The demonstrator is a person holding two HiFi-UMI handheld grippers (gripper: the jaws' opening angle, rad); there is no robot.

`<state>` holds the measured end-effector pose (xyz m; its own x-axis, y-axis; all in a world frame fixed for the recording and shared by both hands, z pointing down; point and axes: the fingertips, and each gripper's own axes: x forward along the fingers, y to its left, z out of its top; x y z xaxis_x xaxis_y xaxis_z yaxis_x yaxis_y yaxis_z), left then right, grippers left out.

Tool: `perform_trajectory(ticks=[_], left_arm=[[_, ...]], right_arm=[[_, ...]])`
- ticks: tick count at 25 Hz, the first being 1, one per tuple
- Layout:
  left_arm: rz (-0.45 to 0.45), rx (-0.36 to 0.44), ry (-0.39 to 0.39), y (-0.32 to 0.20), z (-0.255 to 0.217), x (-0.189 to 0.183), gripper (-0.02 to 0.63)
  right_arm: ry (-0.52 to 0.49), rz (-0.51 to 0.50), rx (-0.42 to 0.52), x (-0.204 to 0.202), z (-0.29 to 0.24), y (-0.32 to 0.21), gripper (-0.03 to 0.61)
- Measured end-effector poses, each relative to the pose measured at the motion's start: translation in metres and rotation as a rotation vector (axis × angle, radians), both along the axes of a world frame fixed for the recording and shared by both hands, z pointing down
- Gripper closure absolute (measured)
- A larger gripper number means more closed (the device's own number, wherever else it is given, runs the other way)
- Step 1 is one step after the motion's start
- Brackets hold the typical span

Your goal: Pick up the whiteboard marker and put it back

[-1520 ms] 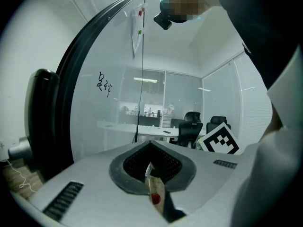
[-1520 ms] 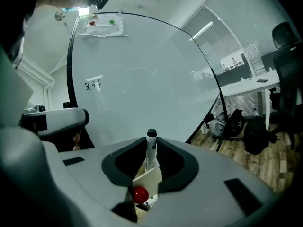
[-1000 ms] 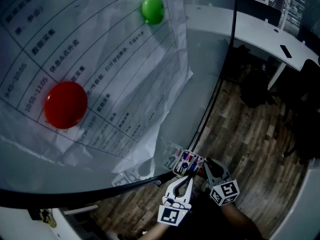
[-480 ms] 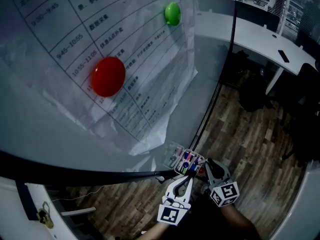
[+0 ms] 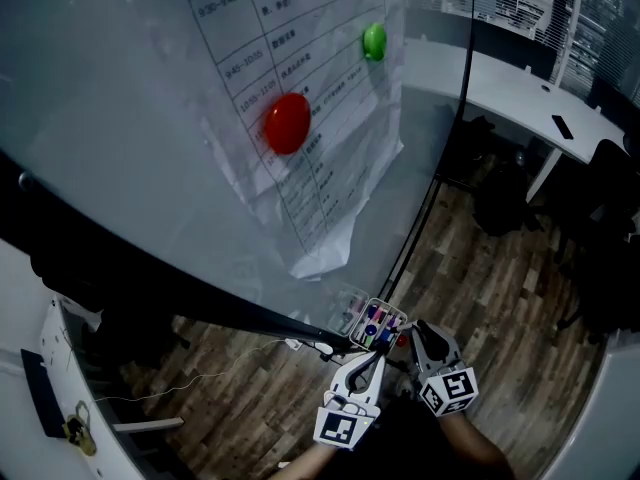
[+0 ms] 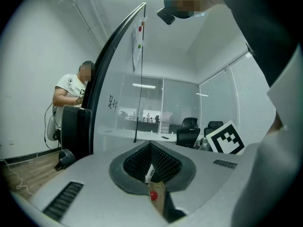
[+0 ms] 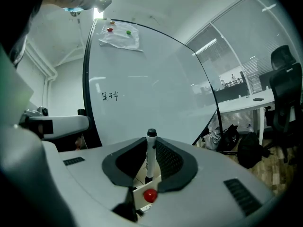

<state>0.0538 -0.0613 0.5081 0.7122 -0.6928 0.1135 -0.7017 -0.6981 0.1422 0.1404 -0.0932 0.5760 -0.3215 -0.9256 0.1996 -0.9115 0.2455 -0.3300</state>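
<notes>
As my view is sweeping along the whiteboard point(image 5: 150, 118), I'm still clamping the unreturned whiteboard marker point(image 7: 151, 152) in the right gripper point(image 5: 413, 330) fingers, with the left gripper point(image 5: 374, 360) fingers closed on nothing.

Whiteboard marker point(image 7: 150, 161), slim white barrel with a black cap at the top end, upright, lower centre of the right gripper view, pinched between the right gripper point(image 7: 150, 148) jaws (barrel print unreadable)

Print on the sheet point(image 5: 322, 173) is too small to read.
</notes>
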Motion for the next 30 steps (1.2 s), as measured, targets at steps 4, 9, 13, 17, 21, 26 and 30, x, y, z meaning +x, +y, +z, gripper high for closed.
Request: perform_trajectory(ticks=[4, 9, 13, 17, 21, 26, 30], left_arm=[[-0.002, 0.017, 0.003, 0.002, -0.005, -0.003, 0.606], [0.01, 0.026, 0.01, 0.008, -0.01, -0.004, 0.606], [0.021, 0.037, 0.017, 0.012, -0.014, -0.005, 0.606], [0.028, 0.056, 0.023, 0.013, -0.019, -0.004, 0.606], [0.039, 0.07, 0.021, 0.019, -0.022, -0.008, 0.606], [0.05, 0.074, 0.019, 0.027, -0.022, -0.018, 0.606], [0.059, 0.074, 0.024, 0.03, -0.025, -0.027, 0.606]], right_arm=[[0.004, 0.007, 0.015, 0.0, -0.006, 0.004, 0.503], [0.016, 0.015, 0.035, -0.001, -0.014, 0.009, 0.503], [0.033, 0.018, 0.055, -0.002, -0.02, 0.014, 0.503], [0.04, 0.034, 0.075, 0.001, -0.029, 0.019, 0.503], [0.039, 0.047, 0.086, -0.001, -0.037, 0.029, 0.503], [0.057, 0.052, 0.106, -0.009, -0.045, 0.043, 0.503], [0.064, 0.066, 0.12, -0.016, -0.052, 0.051, 0.503]])
